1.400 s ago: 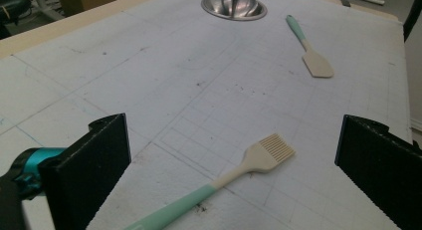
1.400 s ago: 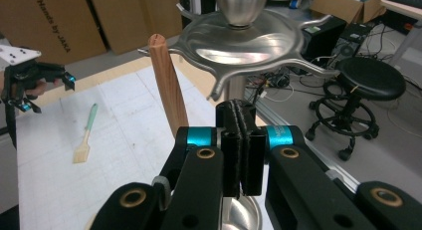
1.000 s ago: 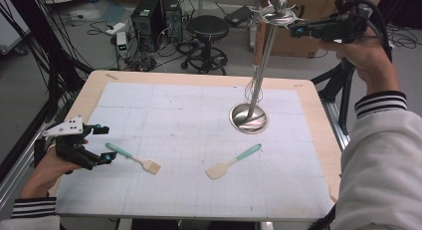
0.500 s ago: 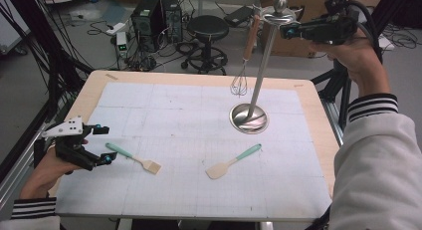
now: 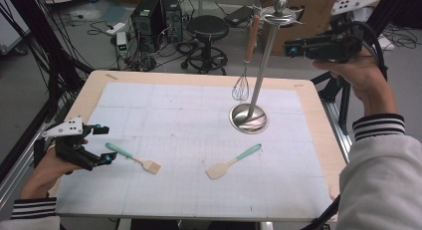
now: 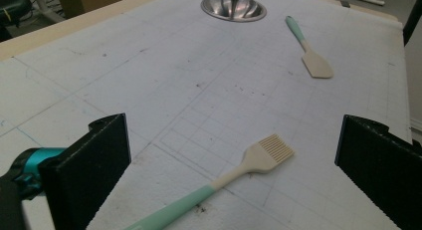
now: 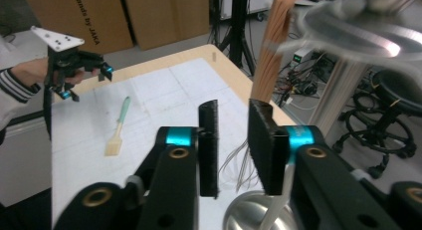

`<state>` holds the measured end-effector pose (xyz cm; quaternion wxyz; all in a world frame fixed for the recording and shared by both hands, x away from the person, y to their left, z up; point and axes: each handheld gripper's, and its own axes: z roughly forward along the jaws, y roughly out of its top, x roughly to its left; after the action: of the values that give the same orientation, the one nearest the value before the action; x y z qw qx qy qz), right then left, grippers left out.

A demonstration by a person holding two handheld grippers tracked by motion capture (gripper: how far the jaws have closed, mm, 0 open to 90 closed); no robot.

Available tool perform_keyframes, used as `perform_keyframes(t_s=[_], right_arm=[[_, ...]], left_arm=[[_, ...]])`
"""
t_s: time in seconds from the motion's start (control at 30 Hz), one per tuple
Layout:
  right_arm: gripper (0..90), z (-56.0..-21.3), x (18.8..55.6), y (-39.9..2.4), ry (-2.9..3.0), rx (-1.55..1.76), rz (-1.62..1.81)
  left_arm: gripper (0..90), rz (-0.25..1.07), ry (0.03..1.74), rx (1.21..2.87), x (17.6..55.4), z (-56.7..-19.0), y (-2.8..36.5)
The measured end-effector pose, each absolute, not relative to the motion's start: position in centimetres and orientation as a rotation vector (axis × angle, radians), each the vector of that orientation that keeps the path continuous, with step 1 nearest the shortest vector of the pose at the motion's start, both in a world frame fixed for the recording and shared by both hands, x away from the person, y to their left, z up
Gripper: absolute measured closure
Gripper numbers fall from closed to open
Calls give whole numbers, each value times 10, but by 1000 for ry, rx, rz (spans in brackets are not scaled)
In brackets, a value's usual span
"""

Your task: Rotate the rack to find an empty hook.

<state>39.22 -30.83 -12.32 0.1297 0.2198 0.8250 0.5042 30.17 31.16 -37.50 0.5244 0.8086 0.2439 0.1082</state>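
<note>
Since the earlier frame, the right gripper (image 5: 293, 47) has let go of the whisk (image 5: 242, 85), jaws just opened narrowly and empty; it now hangs on the stand (image 5: 249, 118) near the table's (image 5: 199, 78) far right corner. Brush (image 5: 133, 158) and spatula (image 5: 233, 162) remain near the front edge, the left gripper (image 5: 102, 144) wide open at the brush, amid cables and boxes.

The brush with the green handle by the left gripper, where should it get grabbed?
Grip the brush on its green handle, the slim end that points toward the left gripper. It lies flat, so come down from above with open jaws either side of the handle.
</note>
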Motion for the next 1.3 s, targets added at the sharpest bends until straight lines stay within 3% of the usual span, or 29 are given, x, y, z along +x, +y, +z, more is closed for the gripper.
perform_keyframes(t_s=[0.1, 0.33, 0.43, 1.3], right_arm=[[600, -133, 383, -311, 2412, 647, 1460], [148, -161, 363, -319, 2462, 676, 1389], [0, -172, 357, -325, 2470, 700, 1389], [1, -249, 325, -303, 2491, 650, 1382]], left_arm=[[17, 256, 582, 1938, 302, -376, 311], [17, 254, 579, 1939, 302, -376, 310], [16, 254, 581, 1938, 303, -376, 311], [17, 265, 566, 1931, 299, -371, 311]])
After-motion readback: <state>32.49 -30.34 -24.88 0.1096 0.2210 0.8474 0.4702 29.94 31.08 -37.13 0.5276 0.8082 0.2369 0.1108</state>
